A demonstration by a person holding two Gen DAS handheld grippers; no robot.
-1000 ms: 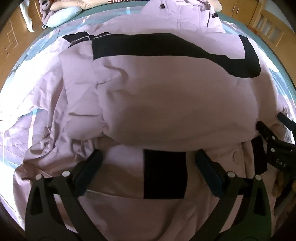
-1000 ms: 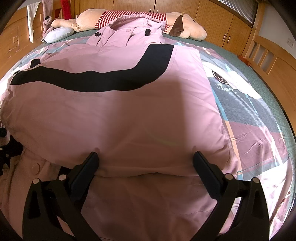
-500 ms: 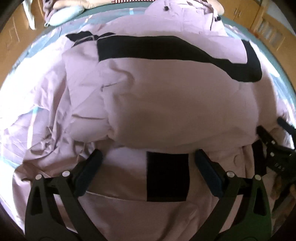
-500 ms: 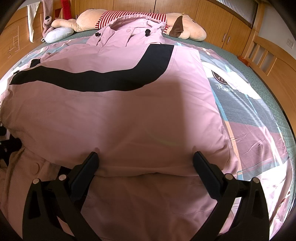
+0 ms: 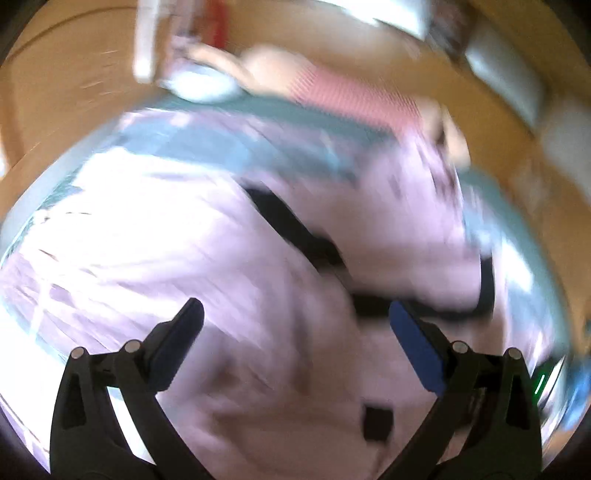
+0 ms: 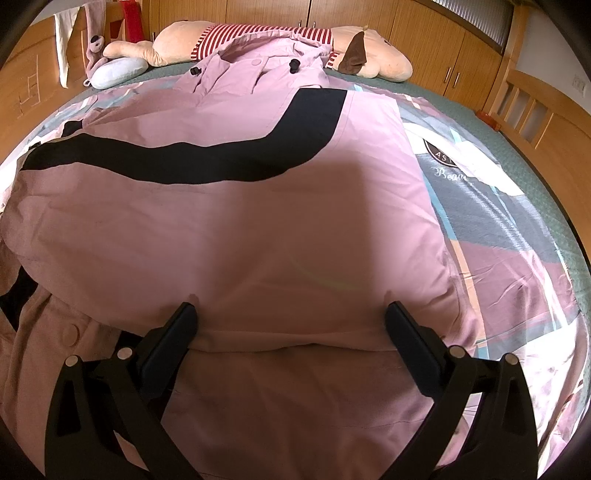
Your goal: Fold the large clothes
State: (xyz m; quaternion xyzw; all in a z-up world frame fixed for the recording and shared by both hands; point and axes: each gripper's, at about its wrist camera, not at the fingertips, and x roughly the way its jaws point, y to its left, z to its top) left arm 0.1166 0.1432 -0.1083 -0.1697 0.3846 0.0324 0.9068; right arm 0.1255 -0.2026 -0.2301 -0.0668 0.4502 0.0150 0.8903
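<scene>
A large pink jacket (image 6: 240, 229) with a curved black stripe (image 6: 221, 162) lies spread on the bed, hood at the far end. Its near part is folded over, with the fold edge just ahead of my right gripper (image 6: 291, 317), which is open and empty low over the fabric. The left wrist view is heavily blurred; it shows the pink jacket (image 5: 295, 332) and black stripe (image 5: 295, 229) under my left gripper (image 5: 295, 317), which is open and empty.
A patchwork bedsheet (image 6: 498, 229) covers the bed to the right of the jacket. A big plush toy in a striped shirt (image 6: 258, 33) and a small pale pillow (image 6: 114, 72) lie at the head. Wooden cabinets (image 6: 424, 44) and a wooden bed rail (image 6: 535, 107) surround the bed.
My left gripper has swung fast, away to the left and upward, so its view now blurs and takes in the bed's head. My right gripper has stayed put over the fold.
</scene>
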